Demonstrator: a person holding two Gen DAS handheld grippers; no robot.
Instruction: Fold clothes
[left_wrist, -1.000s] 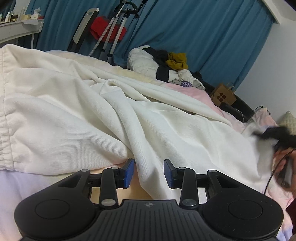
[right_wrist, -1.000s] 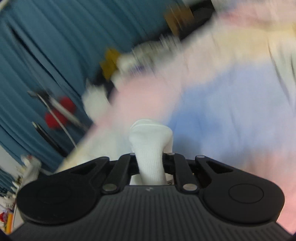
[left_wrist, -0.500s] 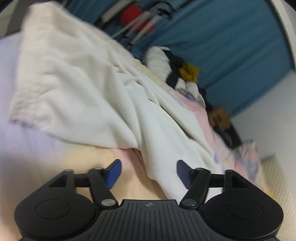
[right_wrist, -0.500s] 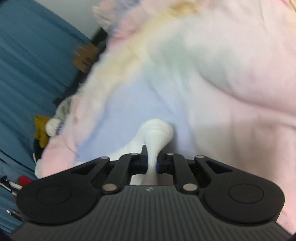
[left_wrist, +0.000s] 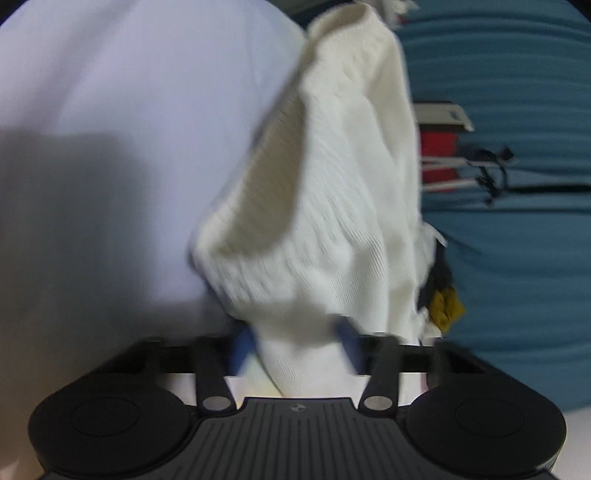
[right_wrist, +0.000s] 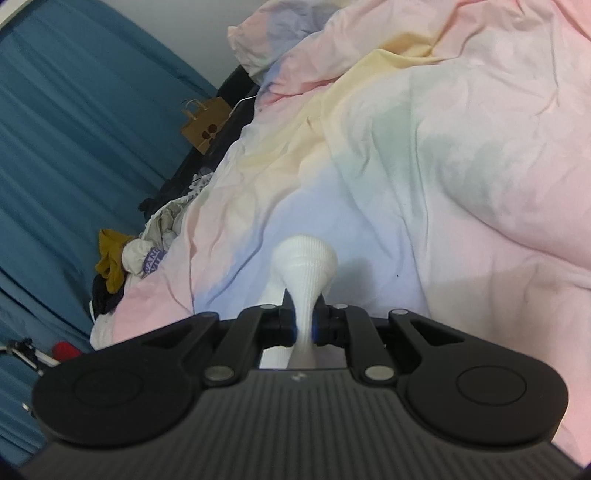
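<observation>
White ribbed fabric sits pinched hard between the pads of the right gripper (right_wrist: 303, 325), jaws nearly touching, so it is clamped on a fold of the white garment (right_wrist: 304, 266); a rounded bulge of cloth pokes out just past the fingertips. Left gripper (left_wrist: 297, 343) has its 2 blue pads apart with the cream-white cloth (left_wrist: 325, 206) running down between them. That view is motion-blurred, so I cannot tell if the pads are actually biting or just straddling the cloth. The cloth rises in a loose, bunched drape in front of the left camera, off the bed, with an open hem or cuff mouth facing the lens.

Beyond the right gripper lies the pastel duvet (right_wrist: 461, 166), pink, yellow, green and lilac, rumpled. At its far edge there is a pile of unfolded clothes (right_wrist: 147, 243), including a mustard piece, against the blue curtain (right_wrist: 74, 129). A brown paper bag (right_wrist: 201, 129) stands by the curtain; what is inside it is not visible. No basket or bin in view.

Progress, my judgement: early. The garment is lifted and held at 1 point for sure, maybe 2, and no clean fold or flat layout shows anywhere. Left to do: spread it flat on the duvet, make the folds, then work through the pile. No finished stack visible.
</observation>
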